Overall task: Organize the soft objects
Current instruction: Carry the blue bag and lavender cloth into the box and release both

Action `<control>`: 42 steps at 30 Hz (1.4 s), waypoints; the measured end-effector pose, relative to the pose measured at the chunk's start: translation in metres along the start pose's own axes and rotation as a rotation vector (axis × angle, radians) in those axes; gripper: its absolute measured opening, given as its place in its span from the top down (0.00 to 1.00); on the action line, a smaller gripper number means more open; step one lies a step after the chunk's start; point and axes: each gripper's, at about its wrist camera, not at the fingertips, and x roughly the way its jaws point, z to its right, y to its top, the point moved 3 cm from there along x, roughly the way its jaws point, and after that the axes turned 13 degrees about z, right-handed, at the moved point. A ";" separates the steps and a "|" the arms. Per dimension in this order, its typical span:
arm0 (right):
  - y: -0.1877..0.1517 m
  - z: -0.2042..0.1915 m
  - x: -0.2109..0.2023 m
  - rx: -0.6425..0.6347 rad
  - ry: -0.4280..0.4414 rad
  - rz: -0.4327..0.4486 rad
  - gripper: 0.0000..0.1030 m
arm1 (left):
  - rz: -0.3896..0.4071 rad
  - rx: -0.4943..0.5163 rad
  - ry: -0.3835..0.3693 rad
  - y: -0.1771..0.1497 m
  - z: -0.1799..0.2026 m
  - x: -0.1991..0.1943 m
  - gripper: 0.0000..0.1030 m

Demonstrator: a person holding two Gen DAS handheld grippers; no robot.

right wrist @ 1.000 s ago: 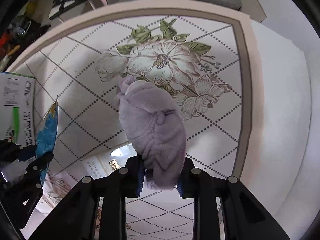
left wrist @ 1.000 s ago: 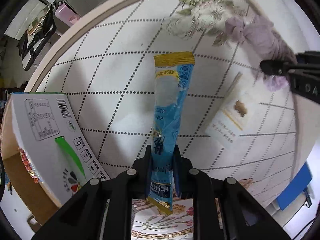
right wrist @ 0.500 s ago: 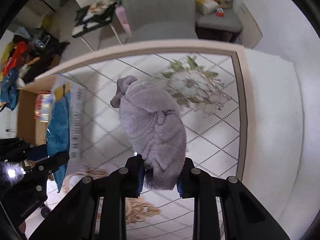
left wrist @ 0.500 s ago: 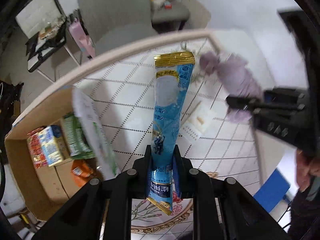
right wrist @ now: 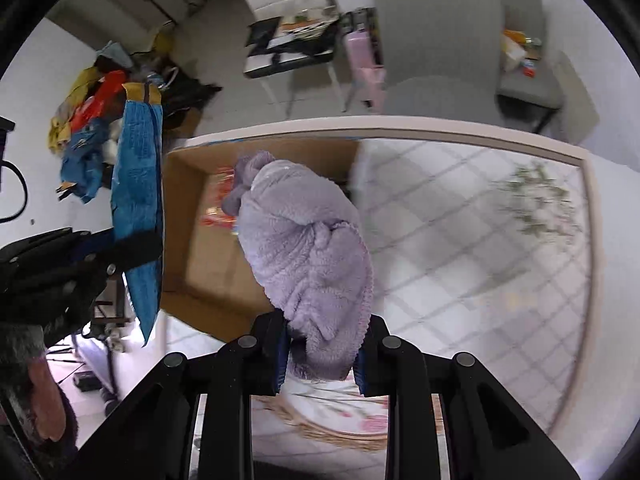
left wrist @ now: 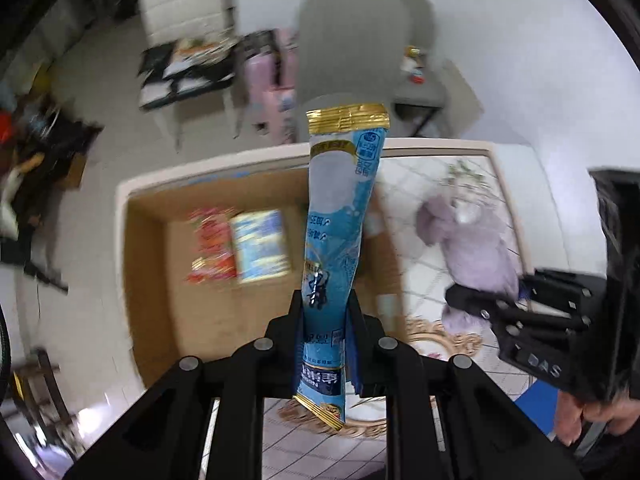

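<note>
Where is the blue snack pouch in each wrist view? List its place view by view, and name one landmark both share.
Left wrist view: the blue snack pouch stands centre frame, clamped in the left tool, gold seal on top.
Right wrist view: it hangs at the left edge, seen side-on, with the left tool across it.
Shared landmark: the open cardboard box behind it.

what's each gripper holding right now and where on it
The left gripper pinches the blue snack packet near its lower end, so most of it stands above the fingers. The right gripper clamps the purple fluffy cloth at its lower end.
</note>
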 end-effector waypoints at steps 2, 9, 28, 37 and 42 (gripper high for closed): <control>-0.003 -0.025 0.014 0.008 0.009 -0.009 0.74 | -0.017 -0.051 0.021 -0.008 -0.032 0.003 0.85; -0.020 -0.086 0.072 0.080 0.016 -0.068 0.74 | -0.146 -0.191 0.062 -0.039 -0.111 0.056 0.85; -0.040 -0.104 0.186 0.124 -0.072 -0.222 0.49 | -0.290 -0.258 0.095 -0.068 -0.135 0.125 0.76; -0.029 -0.105 0.164 0.029 -0.200 -0.145 0.12 | -0.231 -0.196 0.131 -0.064 -0.119 0.095 0.48; -0.032 -0.102 0.142 0.003 -0.253 -0.096 0.10 | -0.130 -0.189 0.159 -0.060 -0.126 0.065 0.17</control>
